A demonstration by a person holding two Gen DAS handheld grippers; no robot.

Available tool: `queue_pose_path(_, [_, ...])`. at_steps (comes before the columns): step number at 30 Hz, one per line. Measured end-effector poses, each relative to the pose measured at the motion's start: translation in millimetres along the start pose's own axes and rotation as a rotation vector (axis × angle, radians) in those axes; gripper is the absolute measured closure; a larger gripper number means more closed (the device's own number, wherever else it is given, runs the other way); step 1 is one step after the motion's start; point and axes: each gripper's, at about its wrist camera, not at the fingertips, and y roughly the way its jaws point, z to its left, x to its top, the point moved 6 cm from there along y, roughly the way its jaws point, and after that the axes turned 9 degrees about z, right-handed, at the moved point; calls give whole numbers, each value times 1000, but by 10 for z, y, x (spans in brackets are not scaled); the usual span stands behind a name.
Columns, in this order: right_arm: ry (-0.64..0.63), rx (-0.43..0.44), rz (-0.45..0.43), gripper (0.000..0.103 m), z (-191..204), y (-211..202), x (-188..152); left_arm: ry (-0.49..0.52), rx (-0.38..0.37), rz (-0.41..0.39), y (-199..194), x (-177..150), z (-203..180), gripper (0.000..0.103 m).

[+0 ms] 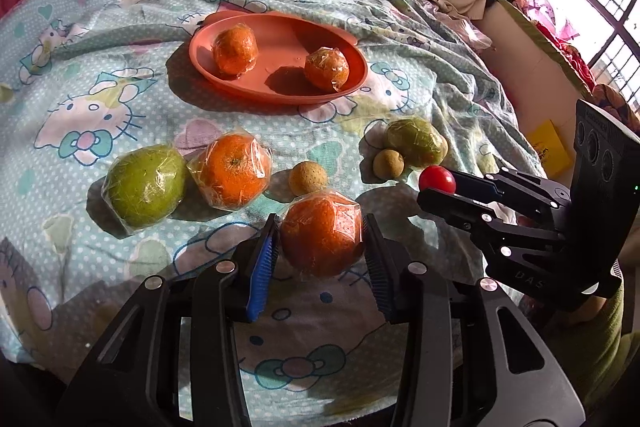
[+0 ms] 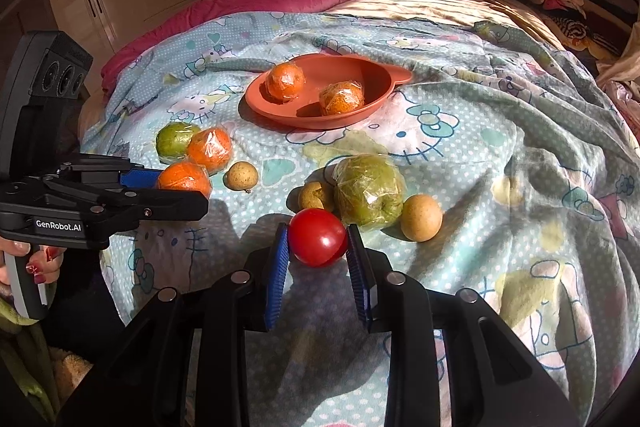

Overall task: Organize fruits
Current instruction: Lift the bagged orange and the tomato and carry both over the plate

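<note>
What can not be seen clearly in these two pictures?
- Underside of the wrapped orange, left wrist view: the left gripper fingers and the fruit itself hide it.
- Small round brown fruit, right wrist view: partly behind the wrapped green fruit.
- Holder of the grippers: cut off by the picture edges.

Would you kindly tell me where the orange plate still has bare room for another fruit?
The orange plate is bare in its middle, between its two wrapped oranges, and along its near rim. The bedsheet left of the plate is also free. It is crowded in front, around the wrapped green fruit and orange.
</note>
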Motion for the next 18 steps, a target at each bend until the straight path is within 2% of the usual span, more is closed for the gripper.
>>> queue_pose_path(18, [6, 14, -65, 76, 63, -283, 215, 29, -12, -54, -218, 270, -84, 70])
